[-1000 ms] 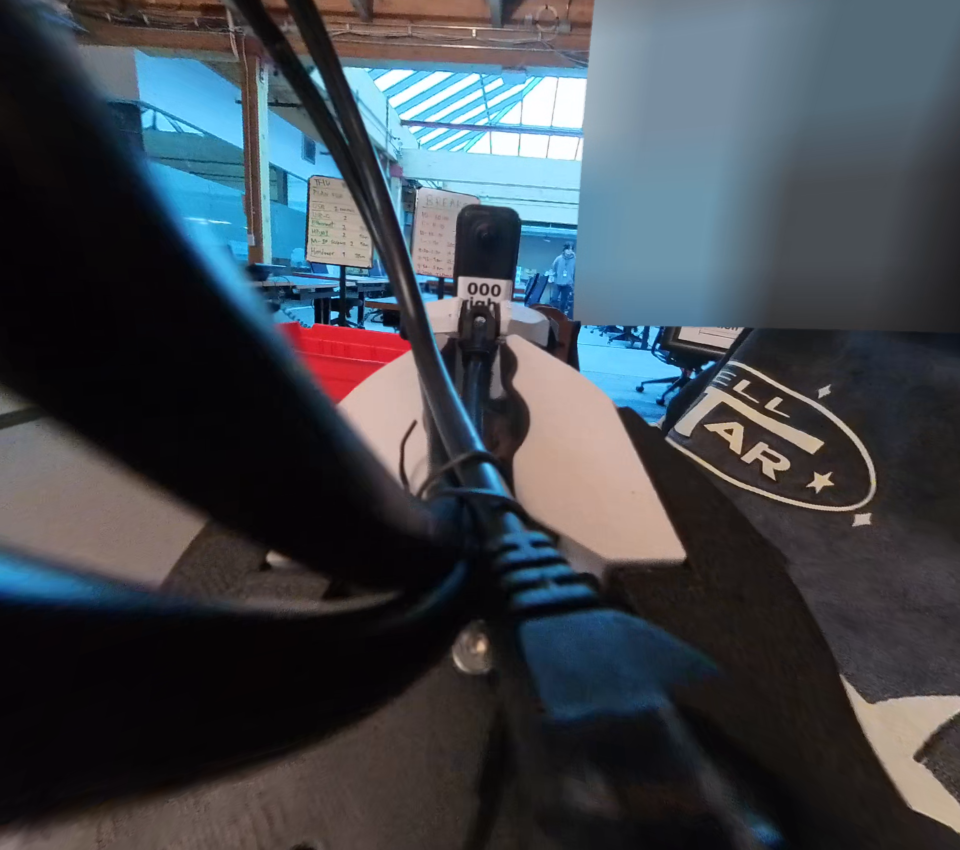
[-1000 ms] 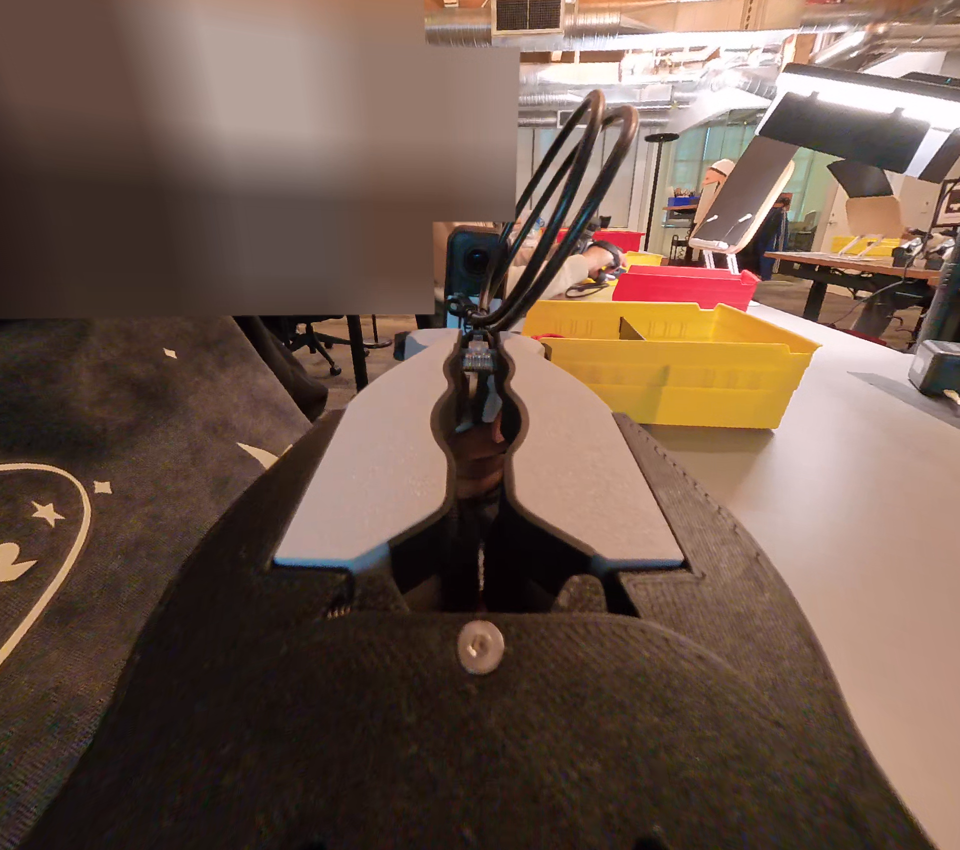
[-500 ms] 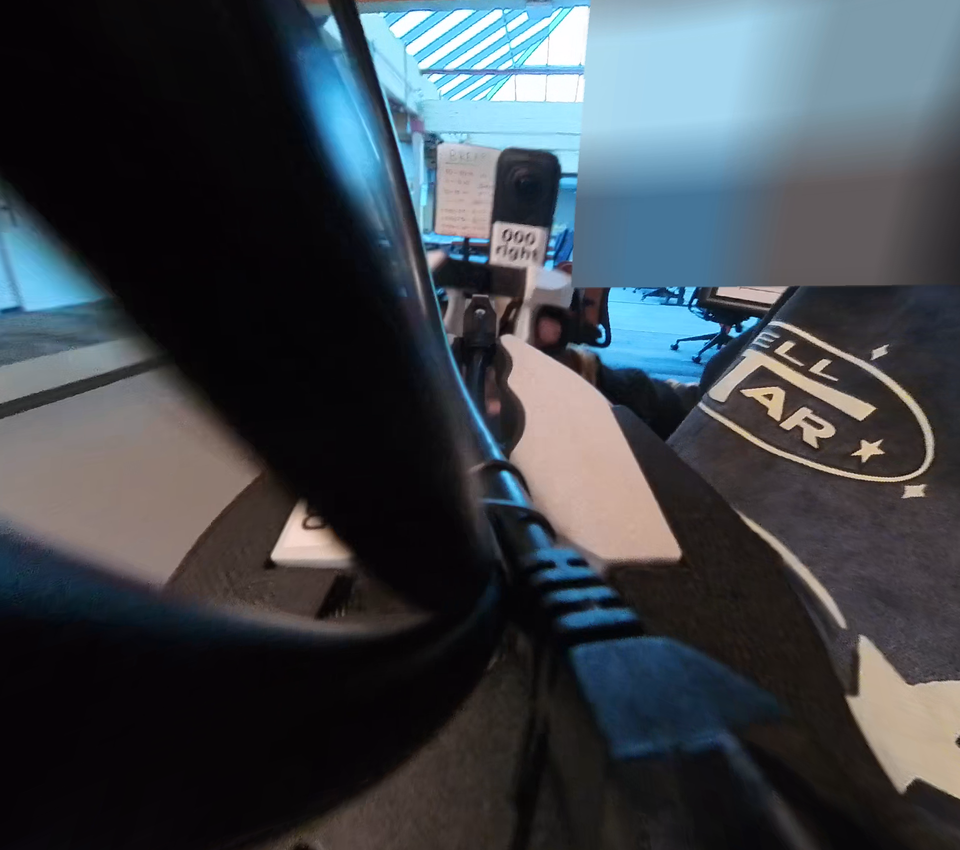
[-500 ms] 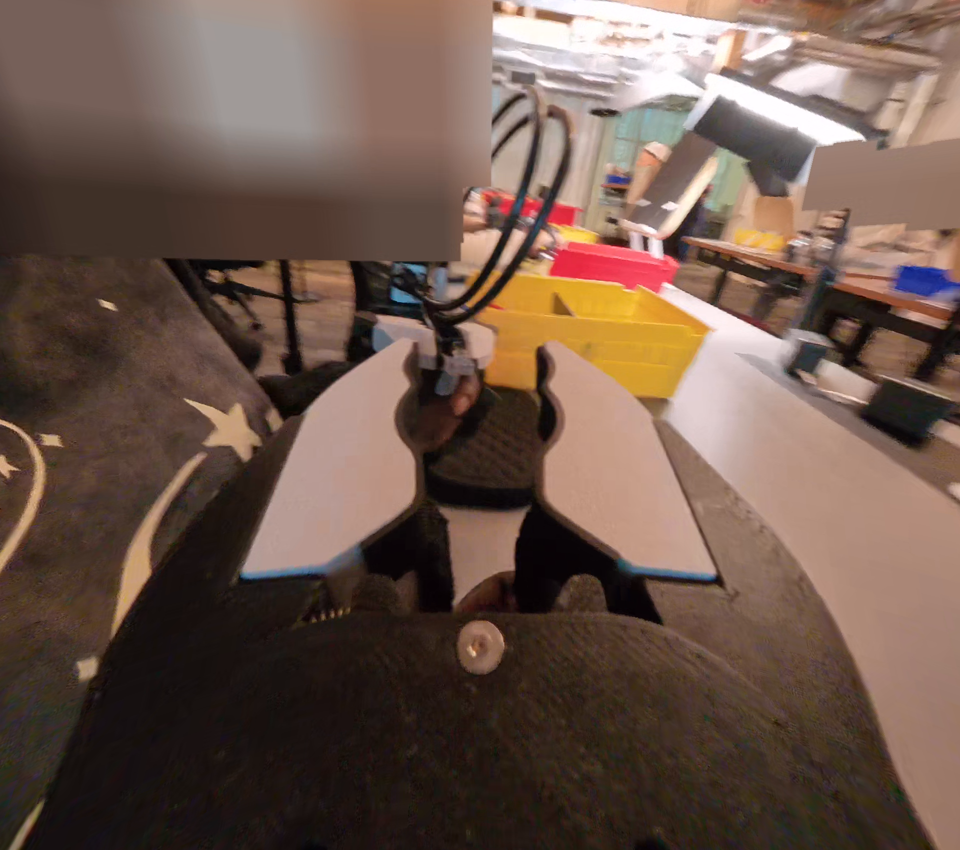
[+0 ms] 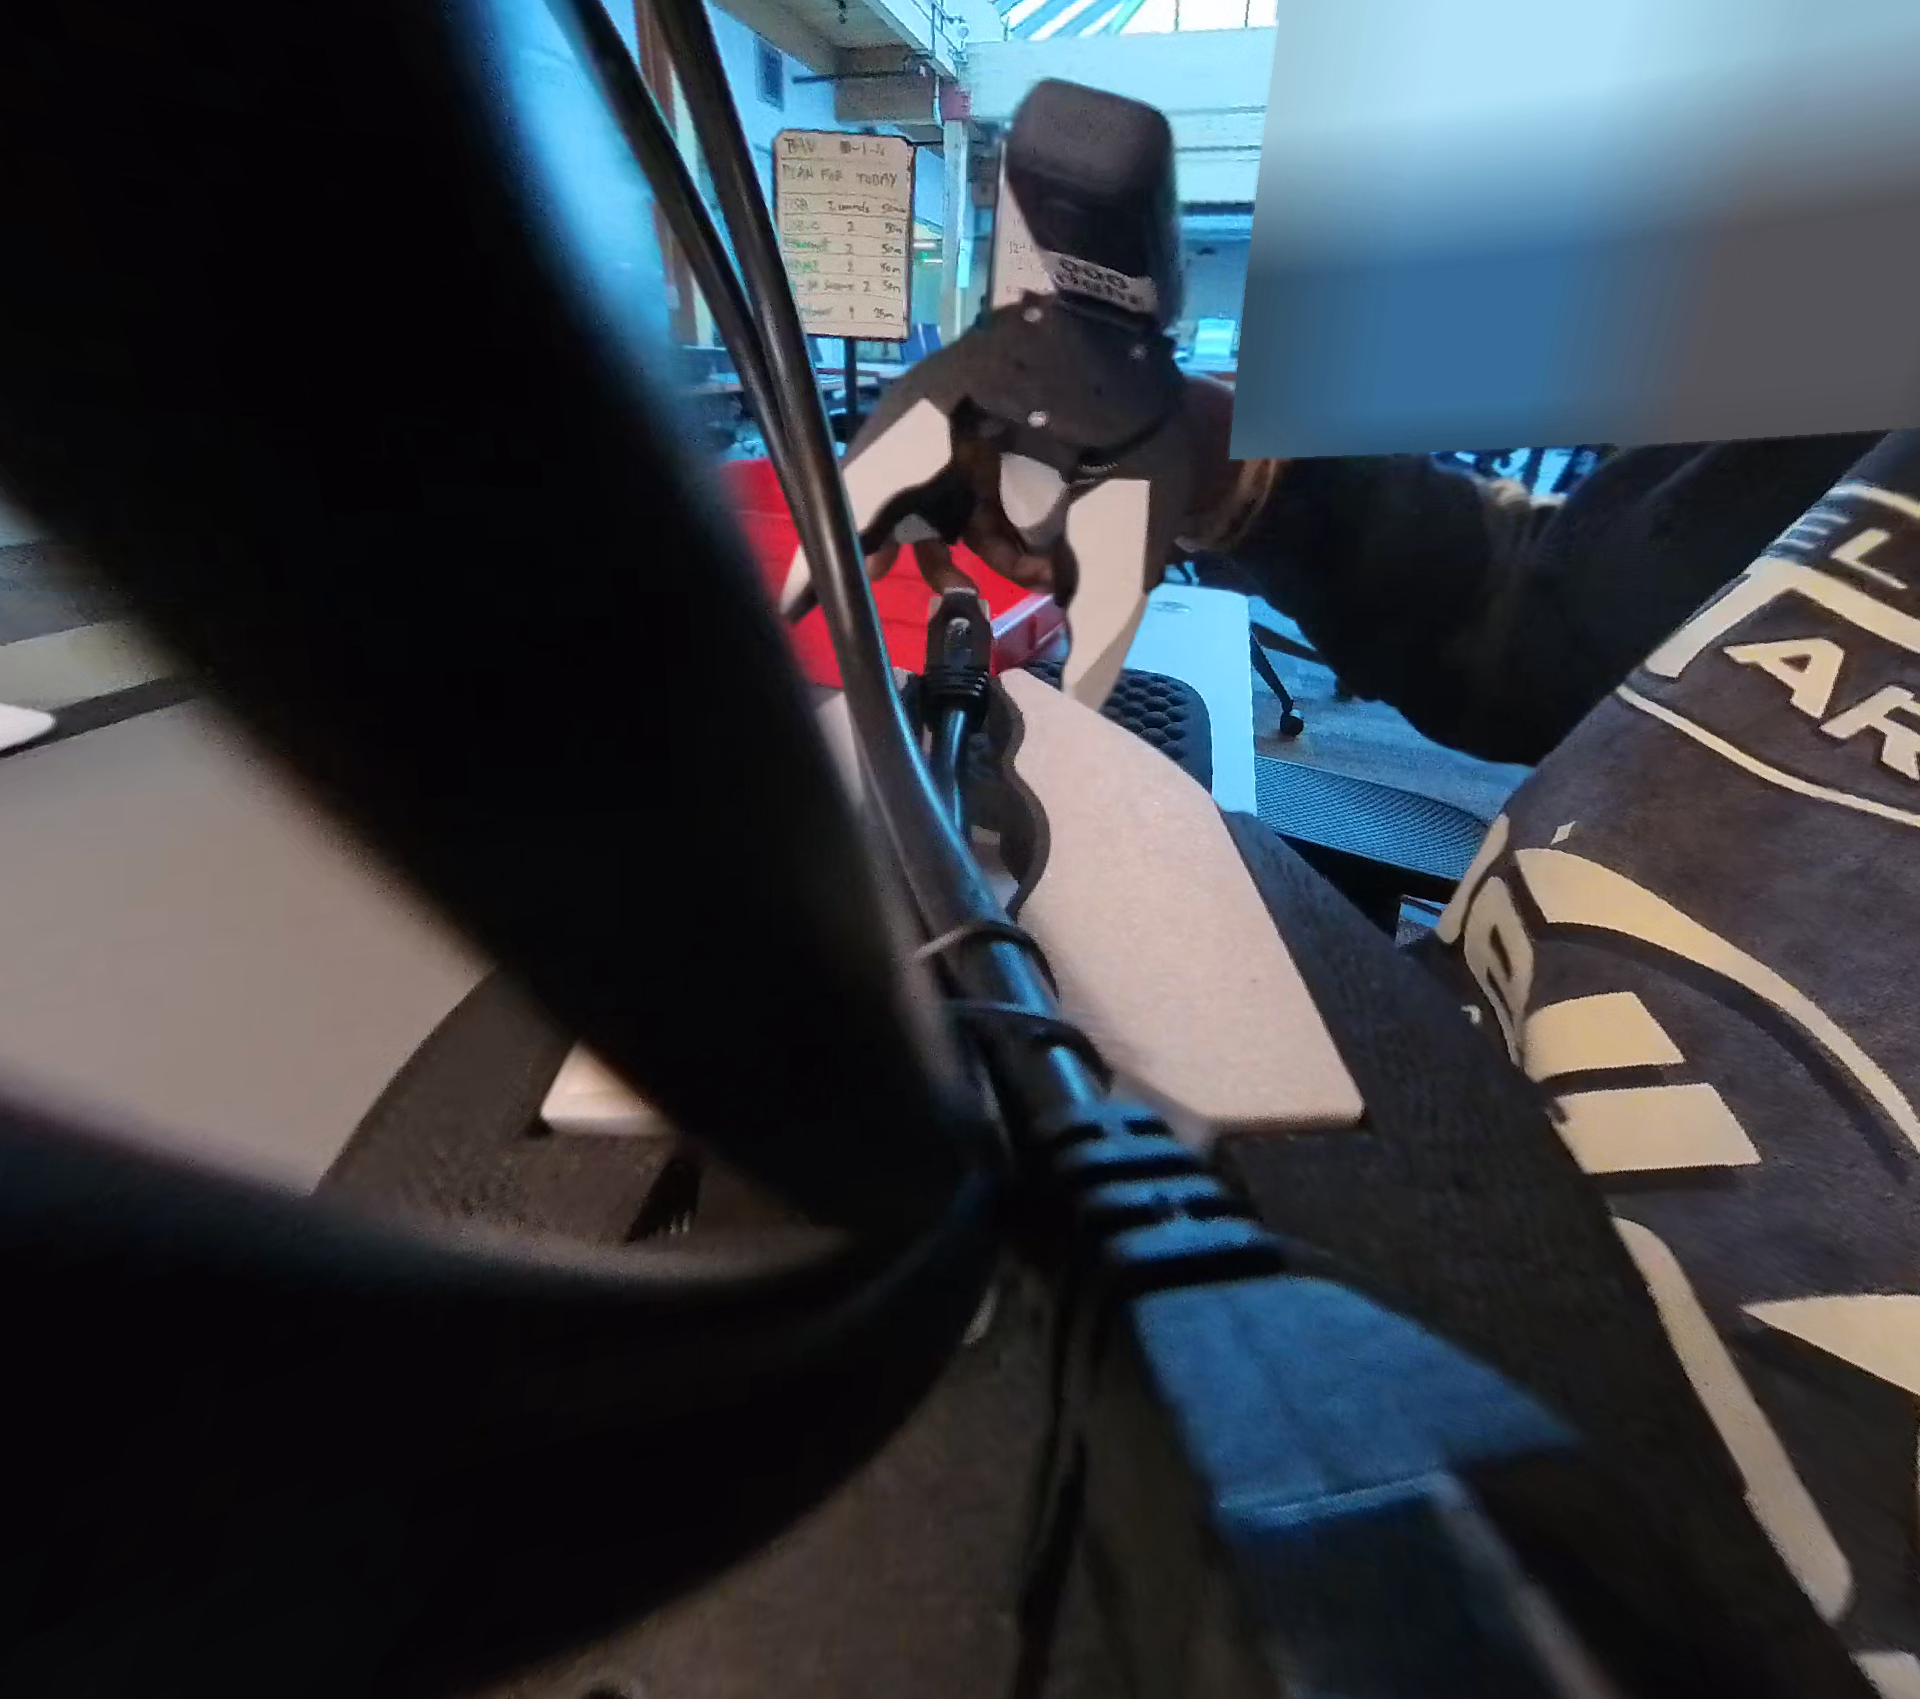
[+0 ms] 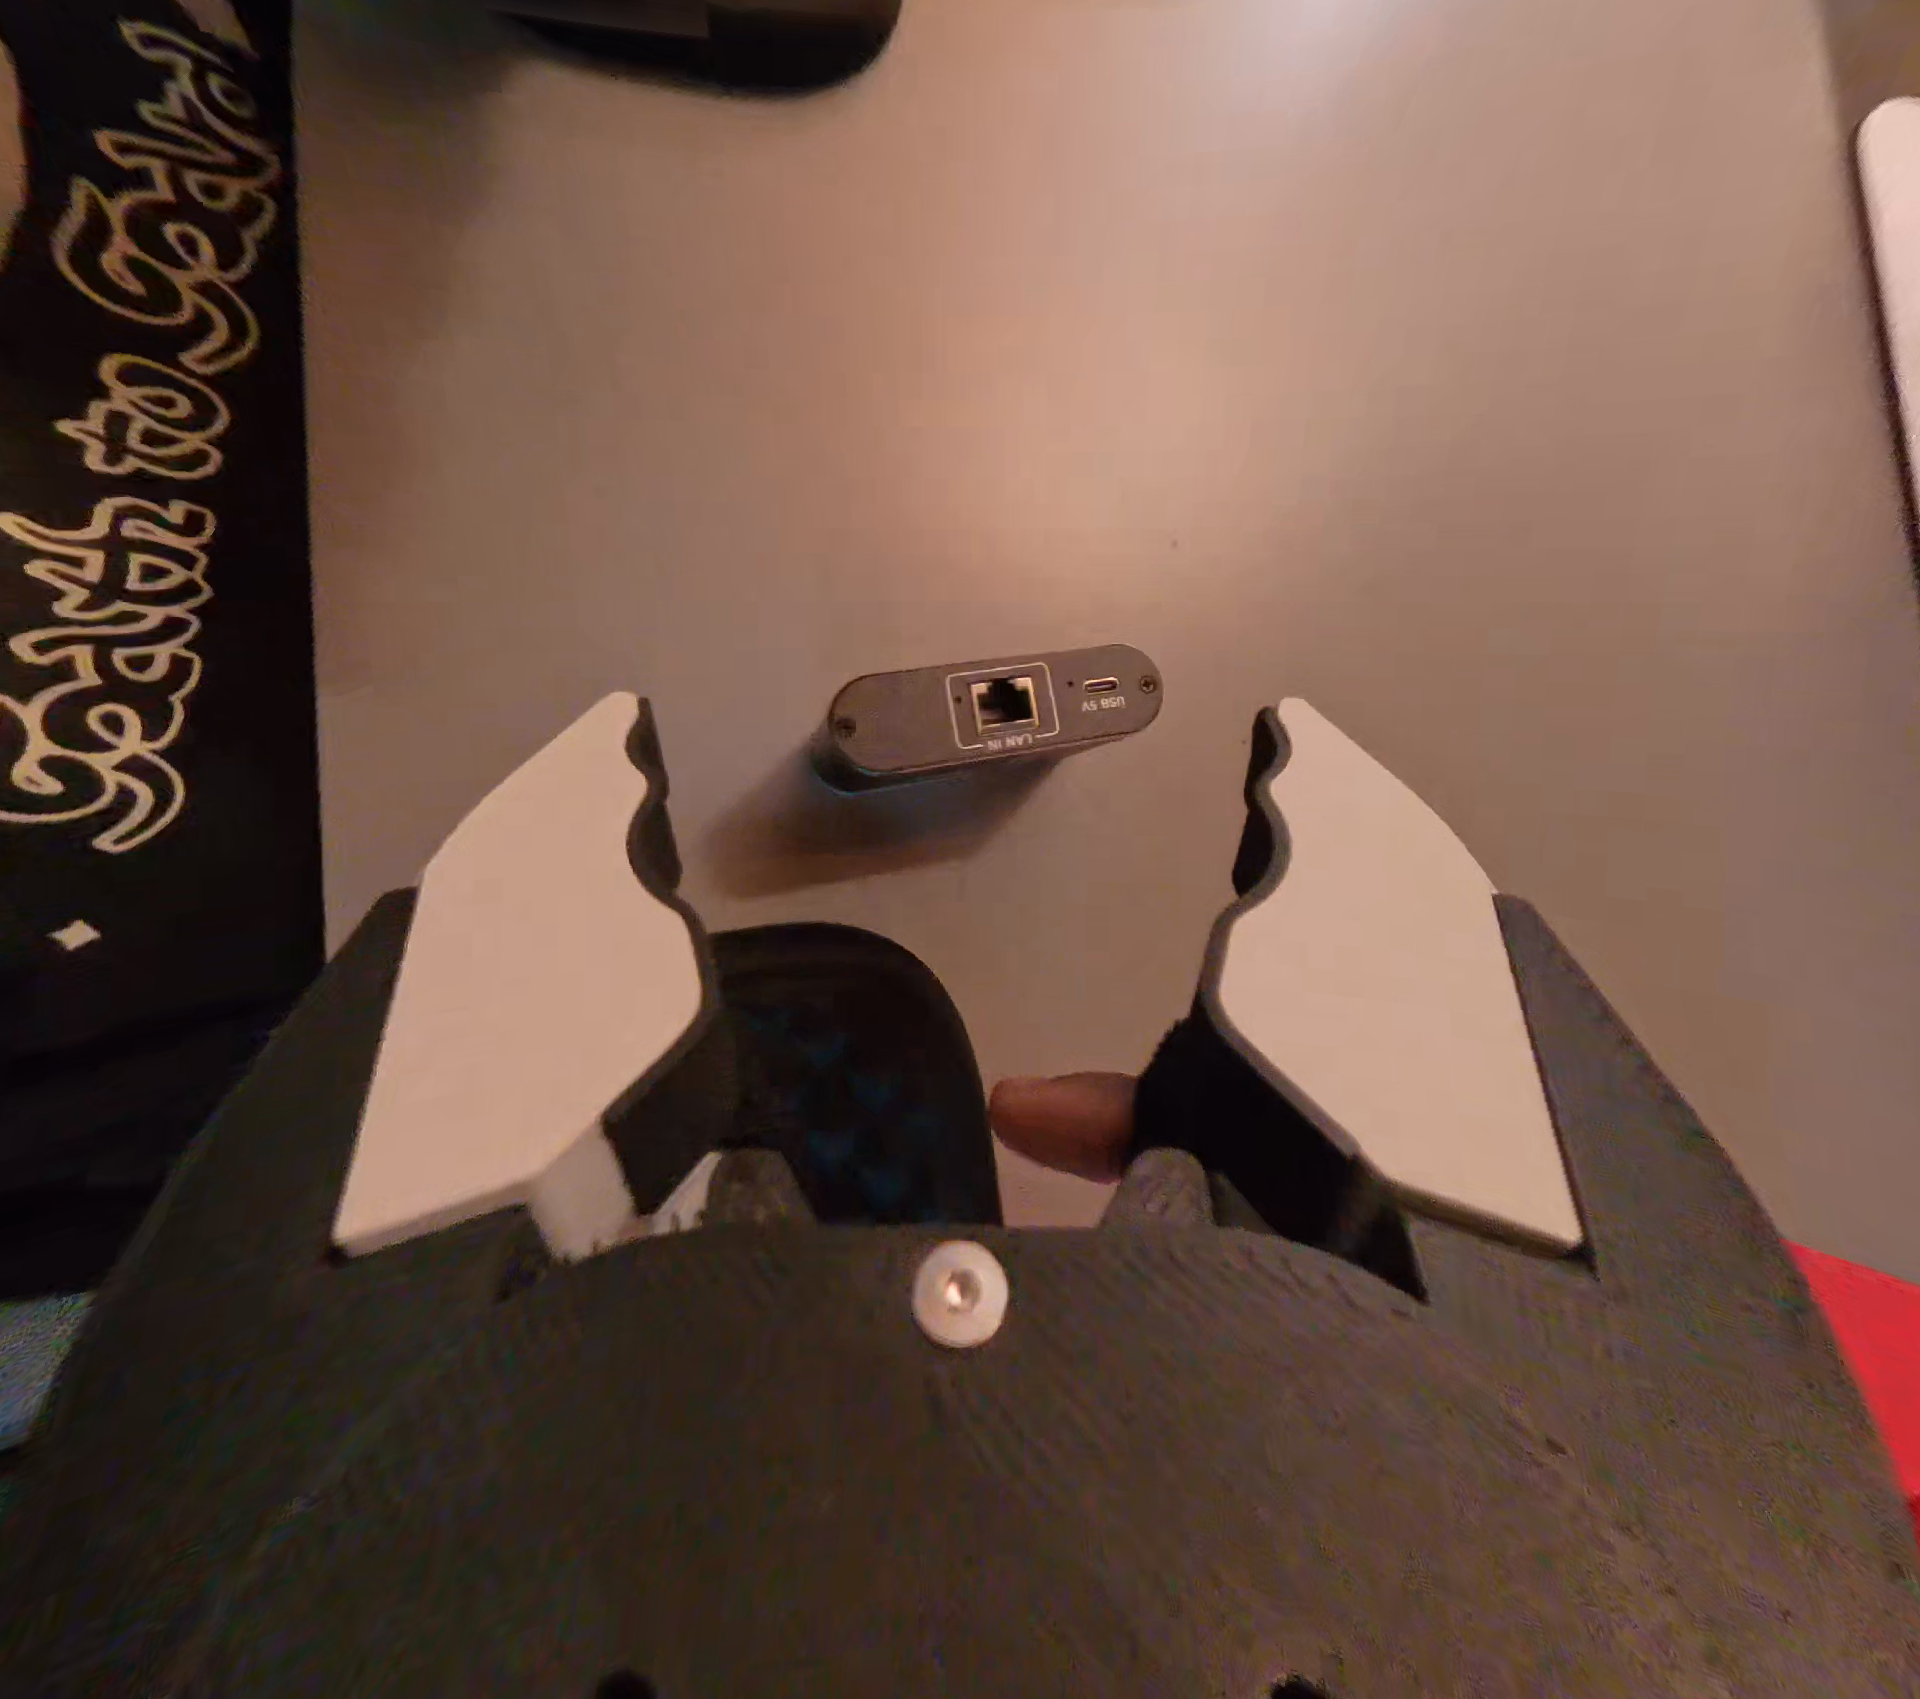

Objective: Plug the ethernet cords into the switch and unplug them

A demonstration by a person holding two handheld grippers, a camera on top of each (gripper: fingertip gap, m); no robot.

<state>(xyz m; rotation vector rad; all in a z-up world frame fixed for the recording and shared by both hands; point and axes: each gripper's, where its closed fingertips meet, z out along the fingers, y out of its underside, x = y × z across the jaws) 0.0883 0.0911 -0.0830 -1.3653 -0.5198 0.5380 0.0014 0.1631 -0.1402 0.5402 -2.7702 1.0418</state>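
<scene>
Two tongs show, each held in a person's hand. The right tongs [image 6: 956, 808] point down at the desk [image 6: 1351, 402] with their white fingers [image 6: 540, 953] spread wide and nothing between them. A fingertip [image 6: 1060, 1119] of the holding hand peeks out near the base of the right-hand finger. Just beyond the tips, centred on the gap, stands the switch [image 6: 992, 709]: a small dark grey metal box, on end on the pale desk, its end plate facing the camera. That plate carries one ethernet socket framed by a thin white line, a small oval port to the right of it, and a screw at each end. No cord is in the socket. Left of the switch, at the desk's edge, hangs a dark garment [image 6: 135, 454] with pale printed lettering.

The left tongs [image 5: 961, 693] are pressed together on a black cord [image 5: 951, 745], pinching it just behind its plug [image 5: 956, 631], which sticks out past the tips with its ribbed boot [image 5: 954, 681] at the pinch. Loops of the same cord arc close across the lens, blurred and dark. Past the plug the right tongs appear again, spread, above a red bin [image 5: 790, 548]. Farther back stands a whiteboard [image 5: 844, 236].
</scene>
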